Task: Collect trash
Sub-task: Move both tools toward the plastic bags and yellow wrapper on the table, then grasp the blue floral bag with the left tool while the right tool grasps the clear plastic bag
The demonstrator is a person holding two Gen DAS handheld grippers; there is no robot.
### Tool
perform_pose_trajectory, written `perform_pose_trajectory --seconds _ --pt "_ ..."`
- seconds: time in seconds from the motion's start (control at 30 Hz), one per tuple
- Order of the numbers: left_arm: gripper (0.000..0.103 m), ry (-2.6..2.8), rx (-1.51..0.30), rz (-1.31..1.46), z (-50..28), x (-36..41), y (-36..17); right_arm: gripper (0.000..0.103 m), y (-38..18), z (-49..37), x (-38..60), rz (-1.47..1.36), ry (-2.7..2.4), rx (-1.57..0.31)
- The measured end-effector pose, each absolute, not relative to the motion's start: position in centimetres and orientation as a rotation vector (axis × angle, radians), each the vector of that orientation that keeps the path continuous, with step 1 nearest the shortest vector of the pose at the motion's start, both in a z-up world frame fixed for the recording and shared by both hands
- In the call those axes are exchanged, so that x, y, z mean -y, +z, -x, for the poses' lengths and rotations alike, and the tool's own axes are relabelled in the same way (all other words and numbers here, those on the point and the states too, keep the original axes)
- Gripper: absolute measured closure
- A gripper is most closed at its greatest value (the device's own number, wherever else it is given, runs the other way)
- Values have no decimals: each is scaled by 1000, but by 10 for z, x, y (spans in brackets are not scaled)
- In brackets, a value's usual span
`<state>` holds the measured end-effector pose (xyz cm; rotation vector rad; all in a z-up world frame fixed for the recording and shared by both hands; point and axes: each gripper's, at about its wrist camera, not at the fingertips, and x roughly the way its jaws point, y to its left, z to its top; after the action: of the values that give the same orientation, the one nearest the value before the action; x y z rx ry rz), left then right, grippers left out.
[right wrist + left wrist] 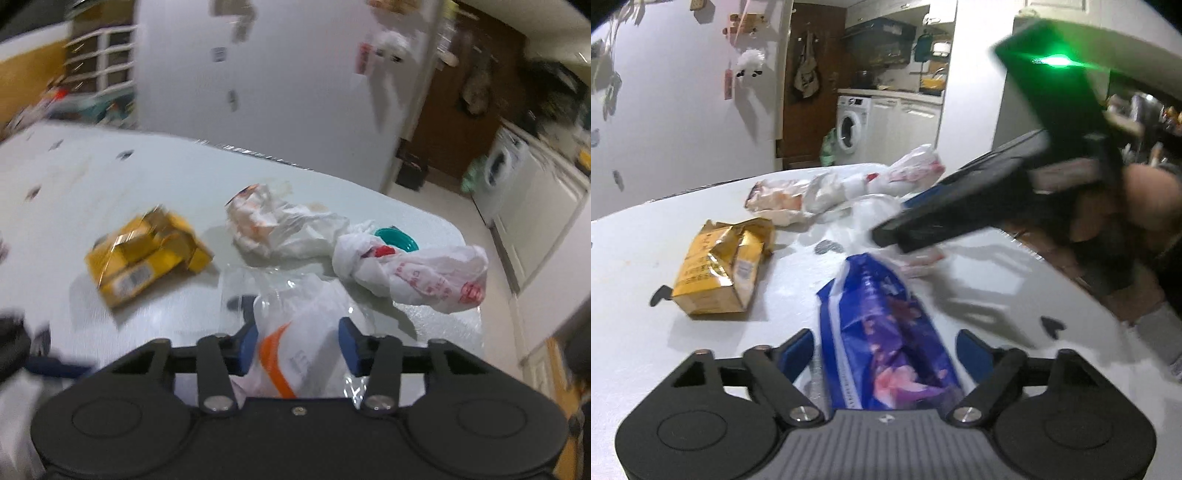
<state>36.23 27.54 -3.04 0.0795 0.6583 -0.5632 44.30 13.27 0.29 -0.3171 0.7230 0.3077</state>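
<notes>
A blue and purple snack wrapper [882,325] lies on the white table [646,350] between the fingers of my left gripper [886,350]. The pads stand close beside the wrapper with thin gaps, so the gripper is open. My right gripper [297,347] has a crumpled clear plastic wrapper with an orange stripe [295,354] bunched between its blue pads, which press on both sides. In the left wrist view the right gripper [890,236] reaches in from the right, held by a hand [1145,206]. A crushed yellow carton [720,266] [144,251] lies to the left.
More trash lies beyond: a white bag with red print [417,269], a crumpled pale wrapper [266,225] and a teal lid [399,238]. The table's far edge [266,158] drops to a kitchen floor, with a washing machine [851,125] behind.
</notes>
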Motion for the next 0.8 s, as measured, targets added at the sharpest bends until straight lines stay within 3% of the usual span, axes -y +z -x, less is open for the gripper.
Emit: perform_pose_trajectory --seconds 0.1,0.17,0.4,0.57,0.8 --pt "28 -561 -656 -82 -362 -275 -30 66 5 -430 -124 375 338 -705" --pt "40 -568 -652 -81 -361 -276 -30 70 6 -421 -117 399 345 -690" --pt "50 -532 -639 -76 -361 -278 -30 83 4 -394 -94 478 328 -613" --pt "71 -482 -615 -50 -362 -283 -25 90 18 -377 -77 414 340 -561" --pt "73 -437 -552 -7 -356 -287 -14 93 29 -360 -70 373 382 -525"
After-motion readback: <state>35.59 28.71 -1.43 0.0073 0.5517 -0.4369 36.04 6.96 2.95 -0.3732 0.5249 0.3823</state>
